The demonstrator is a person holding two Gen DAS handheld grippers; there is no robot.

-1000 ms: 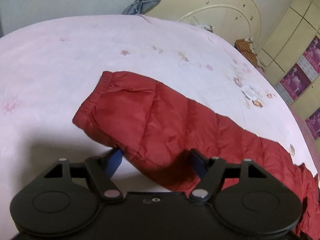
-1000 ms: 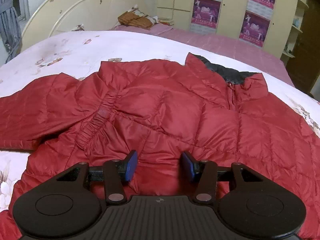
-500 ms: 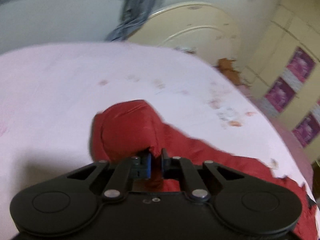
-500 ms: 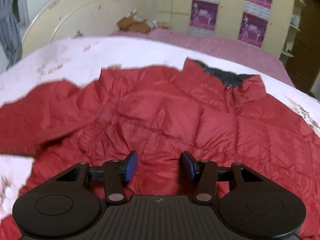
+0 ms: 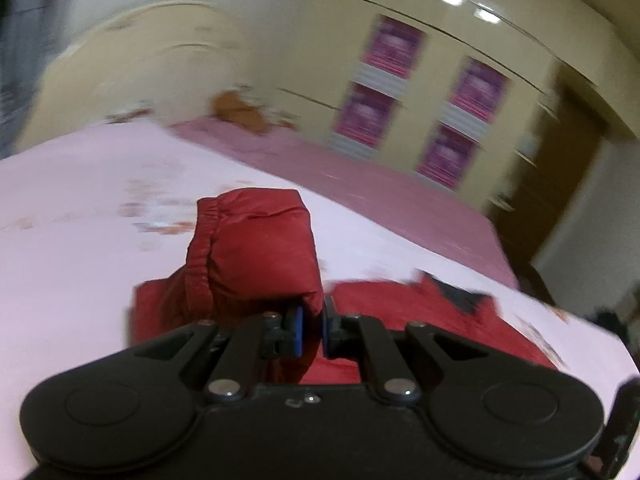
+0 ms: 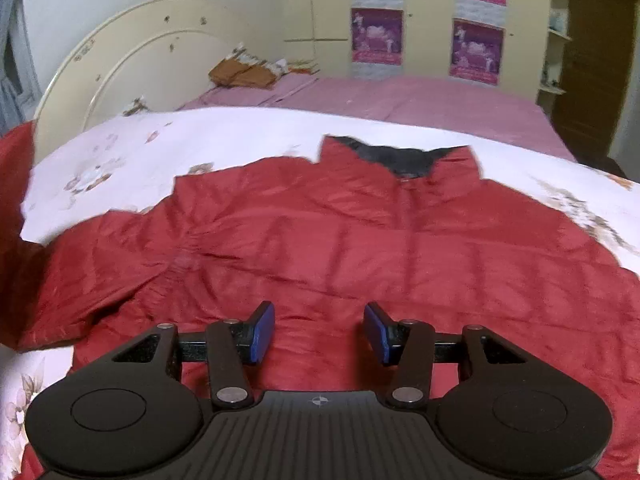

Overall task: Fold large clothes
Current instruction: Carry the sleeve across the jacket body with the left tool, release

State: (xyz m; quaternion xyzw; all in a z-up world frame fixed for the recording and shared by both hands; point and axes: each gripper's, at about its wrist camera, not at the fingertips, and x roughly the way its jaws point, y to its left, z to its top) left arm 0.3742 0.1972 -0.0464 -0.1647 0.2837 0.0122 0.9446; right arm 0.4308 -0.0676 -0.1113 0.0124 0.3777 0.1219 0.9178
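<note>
A red quilted jacket (image 6: 360, 240) lies spread on the pink floral bedspread (image 6: 160, 140), its dark-lined collar (image 6: 396, 158) at the far side. My left gripper (image 5: 311, 330) is shut on the end of one red sleeve (image 5: 256, 256), which stands lifted off the bed with its elastic cuff upward. Beyond it, the jacket body (image 5: 400, 308) rests on the bed. In the right wrist view, the raised sleeve (image 6: 14, 184) shows at the left edge. My right gripper (image 6: 320, 332) hovers open over the jacket's lower part, nothing between its blue pads (image 6: 264, 330).
A cream curved headboard (image 6: 120, 64) stands at the far left. A brown folded cloth (image 6: 240, 74) lies on the pink mattress (image 6: 420, 100) beyond the bedspread. Wardrobe doors with purple posters (image 6: 376, 36) line the back wall, and a dark wooden door (image 6: 596, 60) is at the right.
My left gripper shut on the sleeve end, then lifted it and swung it right toward the jacket body. The right gripper rose slightly and stayed open.
</note>
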